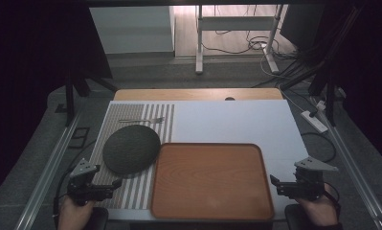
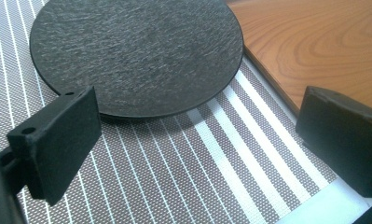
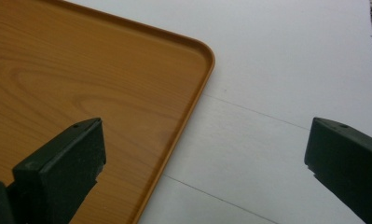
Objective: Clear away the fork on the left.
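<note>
In the high view, a table (image 1: pixel 236 120) with a white top fills the middle of the frame. A striped placemat (image 1: pixel 131 191) lies along its left part, and a dark round plate (image 1: pixel 131 148) rests on the mat, left of centre. Above the plate, toward the upper left of the table, a fork (image 1: pixel 141 120) lies crosswise on the mat. A wooden tray (image 1: pixel 211 179) sits in the lower middle of the frame, its left edge just beside the plate. At the lower left, a hand holds the left gripper (image 1: pixel 116 184) over the near end of the mat, its tips pointing toward the tray and sitting just below the plate. At the lower right, the other hand holds the right gripper (image 1: pixel 275 183) over the white surface, just off the tray's right edge, pointing left.

In the left gripper view, the two black jaws rise at the lower left and right of the frame, standing wide apart with nothing between them but the striped placemat (image 2: pixel 183 163). The dark round plate (image 2: pixel 137 51) fills the upper left and centre, its near rim just beyond the left jaw. The wooden tray (image 2: pixel 323 42) takes the upper right corner.

In the right gripper view, the jaws stand wide apart at the lower left and lower right, gripping nothing. The wooden tray (image 3: pixel 81 74) covers the left half, its rounded corner near the top centre; the left jaw hangs over it and the right jaw over the white table (image 3: pixel 286 60).
</note>
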`<action>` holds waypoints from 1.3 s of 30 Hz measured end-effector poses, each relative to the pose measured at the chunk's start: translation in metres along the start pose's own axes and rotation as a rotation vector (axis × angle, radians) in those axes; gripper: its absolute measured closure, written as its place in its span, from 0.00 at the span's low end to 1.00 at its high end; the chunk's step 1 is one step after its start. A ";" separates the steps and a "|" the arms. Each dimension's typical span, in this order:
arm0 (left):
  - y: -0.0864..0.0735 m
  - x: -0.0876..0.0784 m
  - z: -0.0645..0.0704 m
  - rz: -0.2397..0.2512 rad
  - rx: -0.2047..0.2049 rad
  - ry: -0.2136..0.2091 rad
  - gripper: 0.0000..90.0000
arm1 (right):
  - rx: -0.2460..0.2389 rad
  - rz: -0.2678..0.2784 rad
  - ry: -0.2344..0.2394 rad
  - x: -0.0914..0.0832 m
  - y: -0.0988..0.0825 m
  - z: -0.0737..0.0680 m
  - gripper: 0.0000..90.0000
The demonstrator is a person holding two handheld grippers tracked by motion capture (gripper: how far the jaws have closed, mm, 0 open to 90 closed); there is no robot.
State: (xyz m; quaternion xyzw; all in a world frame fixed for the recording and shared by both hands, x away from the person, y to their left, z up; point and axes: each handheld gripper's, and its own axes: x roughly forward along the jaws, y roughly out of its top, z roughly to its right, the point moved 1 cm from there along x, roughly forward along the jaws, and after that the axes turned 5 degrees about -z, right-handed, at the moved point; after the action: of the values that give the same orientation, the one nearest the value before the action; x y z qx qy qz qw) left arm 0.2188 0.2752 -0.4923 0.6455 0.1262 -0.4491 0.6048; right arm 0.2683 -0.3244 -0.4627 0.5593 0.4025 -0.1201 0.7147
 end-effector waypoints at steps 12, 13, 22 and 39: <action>0.001 0.001 -0.001 -0.011 0.002 -0.018 0.01 | -0.035 -0.032 0.055 0.003 0.001 -0.002 0.00; 0.001 0.001 -0.001 -0.014 0.002 -0.019 0.02 | -0.030 -0.034 0.057 0.003 0.001 -0.001 0.00; 0.002 0.003 -0.004 -0.025 -0.003 -0.062 0.01 | -0.015 -0.048 0.062 0.004 0.001 0.000 0.00; 0.010 0.010 -0.002 -0.033 0.024 -0.079 0.00 | -0.011 -0.035 0.067 0.003 0.001 0.001 0.00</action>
State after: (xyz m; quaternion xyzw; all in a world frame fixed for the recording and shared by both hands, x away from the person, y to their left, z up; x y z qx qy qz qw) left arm 0.2318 0.2710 -0.4932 0.6324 0.1072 -0.4856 0.5940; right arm 0.2708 -0.3240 -0.4644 0.5517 0.4367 -0.1114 0.7017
